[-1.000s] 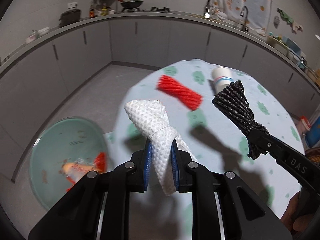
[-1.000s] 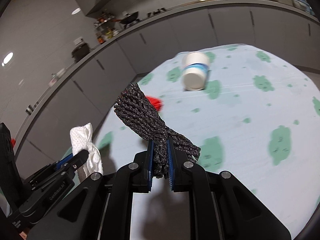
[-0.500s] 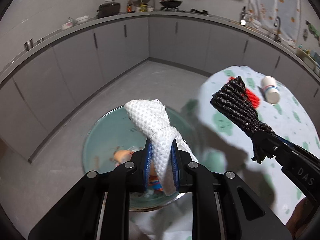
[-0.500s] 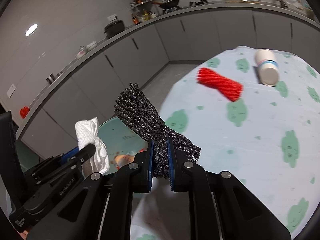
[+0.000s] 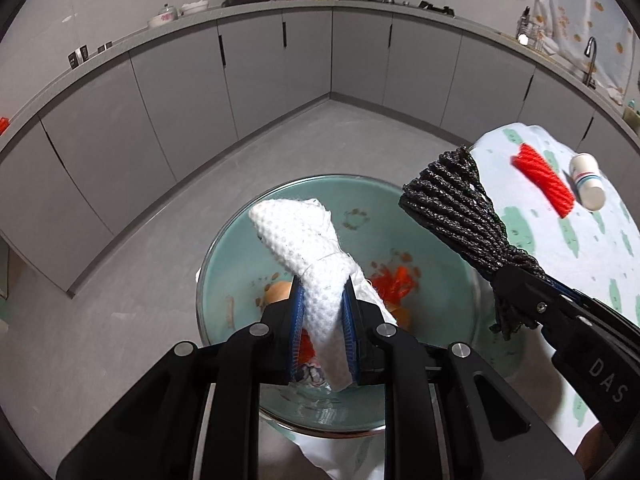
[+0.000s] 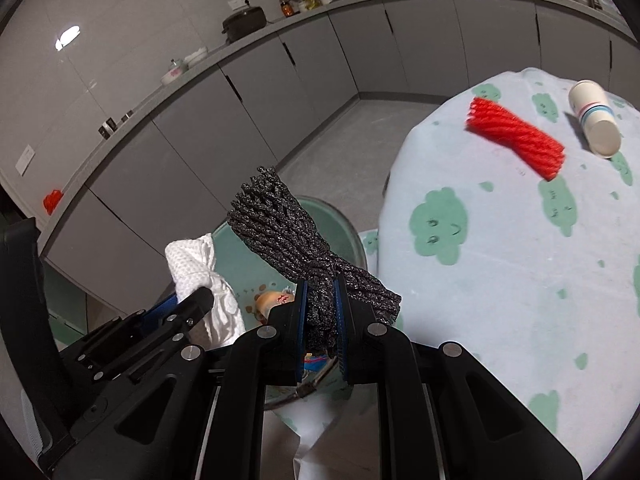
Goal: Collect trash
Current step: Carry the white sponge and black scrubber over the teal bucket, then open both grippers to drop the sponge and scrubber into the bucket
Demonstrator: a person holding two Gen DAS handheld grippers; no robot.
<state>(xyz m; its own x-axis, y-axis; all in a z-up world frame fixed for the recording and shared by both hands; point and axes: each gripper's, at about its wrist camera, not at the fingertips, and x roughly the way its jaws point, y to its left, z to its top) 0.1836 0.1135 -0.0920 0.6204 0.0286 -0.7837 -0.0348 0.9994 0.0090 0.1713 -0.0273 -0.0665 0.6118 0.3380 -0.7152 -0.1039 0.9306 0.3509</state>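
Left wrist view: left gripper (image 5: 323, 322) clamped on white foam net (image 5: 308, 240) above teal bin (image 5: 224, 256) with scraps inside. Right wrist view: right gripper (image 6: 320, 316) pinched shut on black foam net (image 6: 288, 236); tabletop (image 6: 500, 280) with red net (image 6: 516, 138), cup (image 6: 595, 118).

A bin (image 5: 224, 248) stands on the kitchen floor (image 5: 132, 280) just beside the cloth-covered table (image 6: 500, 280), at the table's left edge. Above the bin's mouth hang two grippers side by side: the left gripper (image 5: 322, 320), with a mesh sleeve (image 5: 304, 240) between its jaws, and to its right the right gripper (image 6: 320, 320), with a second, netted sleeve (image 6: 280, 232) between its own. Inside the bin lie scraps (image 5: 394, 284), possibly fruit peel. On the table, toward its far side, a third sleeve (image 6: 516, 136) lies near a cup (image 6: 594, 118) tipped on its side, the cup to the right. Cabinets (image 5: 280, 64) line the walls behind.
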